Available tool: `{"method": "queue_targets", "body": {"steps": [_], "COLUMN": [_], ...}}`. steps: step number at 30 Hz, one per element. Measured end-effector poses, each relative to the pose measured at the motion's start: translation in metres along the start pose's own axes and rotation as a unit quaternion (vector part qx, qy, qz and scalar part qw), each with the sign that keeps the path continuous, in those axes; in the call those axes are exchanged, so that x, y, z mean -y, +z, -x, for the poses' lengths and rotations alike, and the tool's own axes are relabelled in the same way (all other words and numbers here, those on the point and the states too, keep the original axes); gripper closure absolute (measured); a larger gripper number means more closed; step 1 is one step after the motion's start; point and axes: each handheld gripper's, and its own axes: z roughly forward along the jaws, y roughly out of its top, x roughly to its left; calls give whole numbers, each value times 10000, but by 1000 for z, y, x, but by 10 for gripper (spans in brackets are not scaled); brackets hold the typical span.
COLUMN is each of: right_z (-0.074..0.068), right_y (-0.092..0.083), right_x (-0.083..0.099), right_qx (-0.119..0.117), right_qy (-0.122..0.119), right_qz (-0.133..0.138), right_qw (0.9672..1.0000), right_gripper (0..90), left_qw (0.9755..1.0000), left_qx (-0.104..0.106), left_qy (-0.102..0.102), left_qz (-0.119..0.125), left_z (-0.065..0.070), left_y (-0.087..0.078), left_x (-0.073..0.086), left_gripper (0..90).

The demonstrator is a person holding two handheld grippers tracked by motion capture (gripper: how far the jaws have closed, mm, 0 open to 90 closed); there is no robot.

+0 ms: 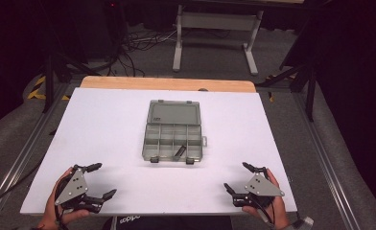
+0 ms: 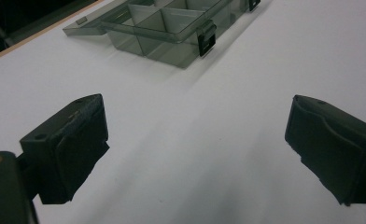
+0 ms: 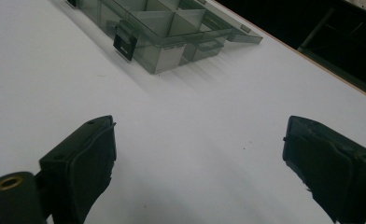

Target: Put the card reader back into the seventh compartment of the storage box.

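Left hand-held gripper (image 1: 98, 181): lower left of the high view, held in the person's left hand (image 1: 61, 203), low over the near edge of the table; jaws spread wide with nothing between them. In the left gripper view (image 2: 197, 140) the two black padded jaws stand far apart at the bottom corners, bare white surface between.

Right hand-held gripper (image 1: 236, 176): lower right of the high view, in the right hand (image 1: 267, 201); jaws likewise released and wide apart, grasping nothing. The right gripper view (image 3: 199, 154) shows the same — two black pads at the lower corners, white surface between them.

Table (image 1: 104, 134): white top filling the middle of the high view, with a strip of bare wood along its far edge.

Box (image 1: 172, 136): a smoky clear plastic organiser in the centre of the frame, well apart from both grippers. It lies open, the lid folded flat toward the far side, the tray split into small compartments, two dark latches on its near edge. A thin dark item (image 1: 179, 152) lies slanted in a near compartment — too small to identify. The box shows at the top of the left gripper view (image 2: 167, 28) and at the top of the right gripper view (image 3: 167, 28).

Beyond the table: grey floor, tangled black cables (image 1: 133, 45) at upper left, and a pale metal frame (image 1: 215, 33) at top centre.
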Motion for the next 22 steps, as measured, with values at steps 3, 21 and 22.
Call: {"method": "queue_targets", "body": {"steps": [3, 21, 22], "right_z": [0, 0, 0], "right_y": [0, 1, 1], "right_x": [0, 0, 0], "right_qx": [-3, -26, -25], "right_qy": [18, 37, 47], "right_qz": [31, 39, 53], "right_qw": [10000, 10000, 10000], "right_gripper": [108, 107, 107], "left_qw": [10000, 9999, 9999], "left_qx": [1, -17, -13], "left_qy": [-4, 1, 0], "left_qz": [-18, -104, -115], "left_z": [0, 0, 1], "left_y": [0, 4, 5], "left_x": [0, -1, -1], "left_gripper": [68, 71, 71]}}
